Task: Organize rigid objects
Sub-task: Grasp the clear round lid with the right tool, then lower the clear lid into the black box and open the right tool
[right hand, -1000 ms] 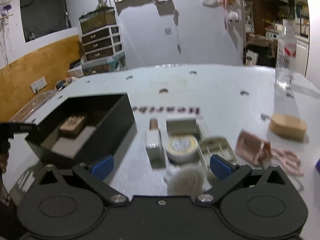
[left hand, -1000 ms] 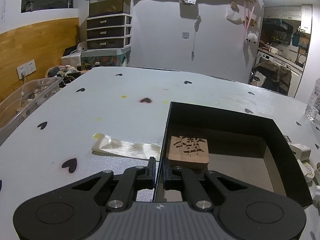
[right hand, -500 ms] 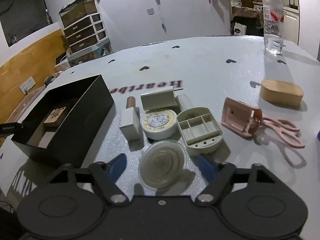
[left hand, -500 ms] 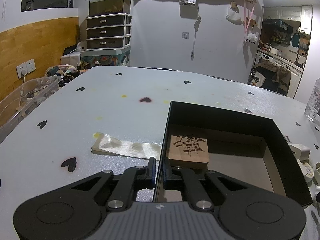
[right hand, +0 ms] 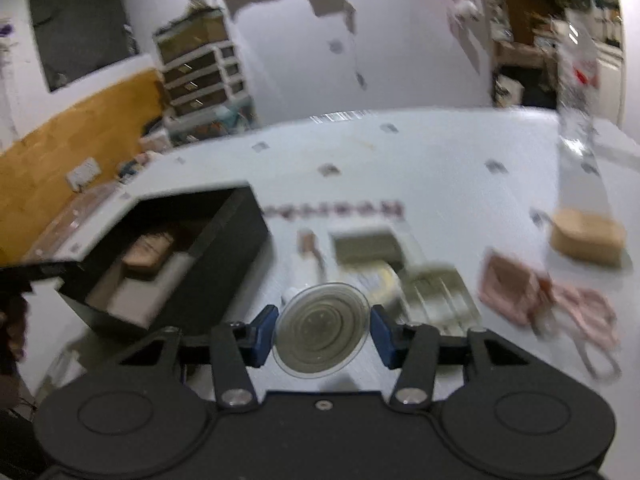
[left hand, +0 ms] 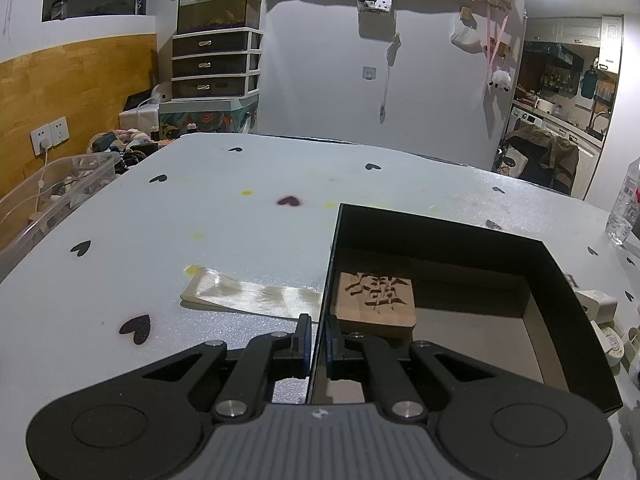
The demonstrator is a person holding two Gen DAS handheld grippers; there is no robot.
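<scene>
The left gripper [left hand: 317, 342] pinched the black box [left hand: 568, 280] wall. The right gripper [right hand: 322, 333] clasped a clear round lid [right hand: 321, 330] between its fingers.

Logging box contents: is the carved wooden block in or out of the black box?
In. The carved wooden block lies flat on the floor of the black box, against its left wall.

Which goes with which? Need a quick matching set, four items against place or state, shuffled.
Items:
1. carved wooden block
2. clear round lid
3. black box
4. oval wooden box

Place or state:
A. wall clamped by the left gripper
B. on the table at the far right, beside the pink scissors
C. lying inside the box
D. between the fingers of the right gripper

Pairs: 1-C, 2-D, 3-A, 4-B
</scene>
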